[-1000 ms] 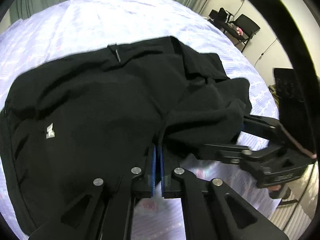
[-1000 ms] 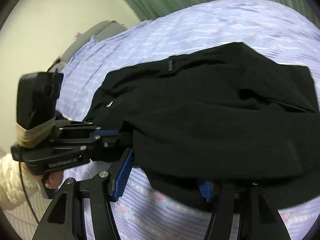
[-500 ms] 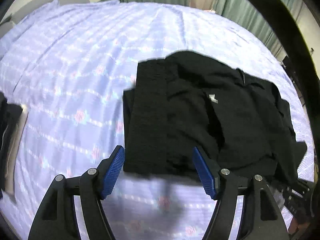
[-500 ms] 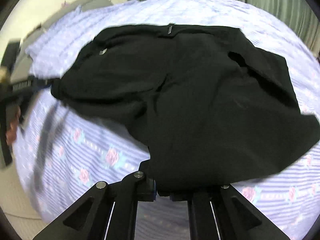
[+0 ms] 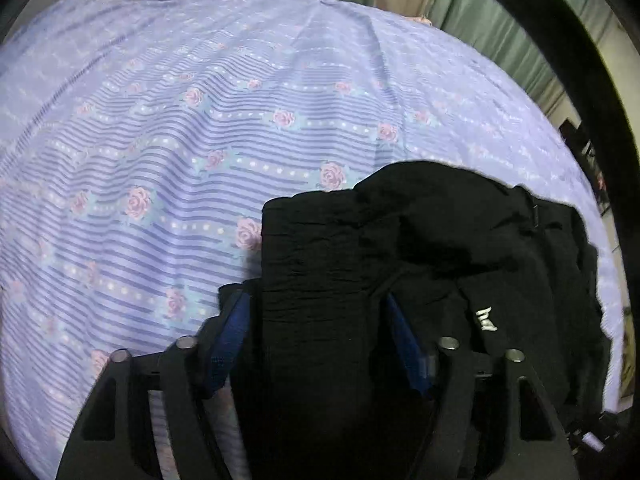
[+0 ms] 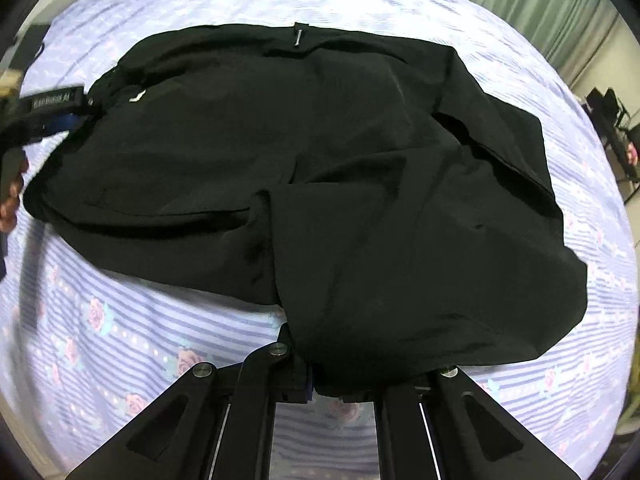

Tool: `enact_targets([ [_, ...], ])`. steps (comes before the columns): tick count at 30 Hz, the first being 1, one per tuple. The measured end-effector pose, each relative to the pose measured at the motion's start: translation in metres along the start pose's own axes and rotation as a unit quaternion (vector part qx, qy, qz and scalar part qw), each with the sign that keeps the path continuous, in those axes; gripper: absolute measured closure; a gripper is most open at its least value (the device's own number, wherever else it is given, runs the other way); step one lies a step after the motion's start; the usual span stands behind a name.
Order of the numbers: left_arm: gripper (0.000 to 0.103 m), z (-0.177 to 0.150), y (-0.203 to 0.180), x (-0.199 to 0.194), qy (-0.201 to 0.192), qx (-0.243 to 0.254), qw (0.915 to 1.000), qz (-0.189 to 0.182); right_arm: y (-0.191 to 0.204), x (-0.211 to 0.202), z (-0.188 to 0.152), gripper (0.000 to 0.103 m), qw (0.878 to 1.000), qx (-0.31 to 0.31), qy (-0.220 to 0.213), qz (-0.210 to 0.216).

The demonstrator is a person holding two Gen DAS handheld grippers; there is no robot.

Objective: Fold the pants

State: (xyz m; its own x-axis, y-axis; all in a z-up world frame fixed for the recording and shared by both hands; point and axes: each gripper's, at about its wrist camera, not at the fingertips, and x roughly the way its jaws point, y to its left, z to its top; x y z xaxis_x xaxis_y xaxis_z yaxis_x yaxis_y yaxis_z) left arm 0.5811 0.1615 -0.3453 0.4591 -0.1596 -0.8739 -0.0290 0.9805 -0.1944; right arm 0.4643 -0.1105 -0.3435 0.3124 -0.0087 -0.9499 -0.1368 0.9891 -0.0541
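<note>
Black pants [image 6: 320,152] lie spread on the bed, with a small white logo [image 6: 136,98] at their left side. My right gripper [image 6: 326,390] is shut on the near edge of the pants. In the left wrist view the pants [image 5: 420,260] show an elastic waistband [image 5: 312,264] that lies between the open blue-padded fingers of my left gripper [image 5: 316,336]. The left gripper also shows in the right wrist view [image 6: 56,116] at the pants' left edge.
The bed carries a lilac striped sheet with pink roses [image 5: 160,140]. Green curtains [image 5: 500,28] hang behind it. A dark chair and table [image 6: 612,120] stand at the far right, beyond the bed edge.
My left gripper let go of the pants, opened, swung to the waistband end and moved in around it. My right gripper shut on the near edge and holds it.
</note>
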Motion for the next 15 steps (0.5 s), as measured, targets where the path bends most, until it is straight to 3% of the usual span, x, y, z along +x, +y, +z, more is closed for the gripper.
enact_targets([
  [4,0.06,-0.008,-0.005,-0.017,-0.011,-0.016,0.9996,-0.023,-0.002,-0.001,-0.001,0.095,1.0,-0.001,0.001,0.008],
  [6,0.078,-0.016,0.002,-0.041,-0.019,-0.022,0.9989,-0.035,-0.004,-0.006,-0.005,0.095,1.0,-0.003,0.002,0.013],
  [11,0.078,-0.033,0.01,-0.084,-0.037,-0.01,0.9993,-0.003,-0.005,-0.027,-0.014,0.095,1.0,-0.017,-0.006,0.022],
  [15,0.077,-0.035,0.021,-0.06,-0.005,0.014,0.9997,0.017,0.003,-0.028,-0.019,0.095,0.999,-0.046,-0.006,0.003],
])
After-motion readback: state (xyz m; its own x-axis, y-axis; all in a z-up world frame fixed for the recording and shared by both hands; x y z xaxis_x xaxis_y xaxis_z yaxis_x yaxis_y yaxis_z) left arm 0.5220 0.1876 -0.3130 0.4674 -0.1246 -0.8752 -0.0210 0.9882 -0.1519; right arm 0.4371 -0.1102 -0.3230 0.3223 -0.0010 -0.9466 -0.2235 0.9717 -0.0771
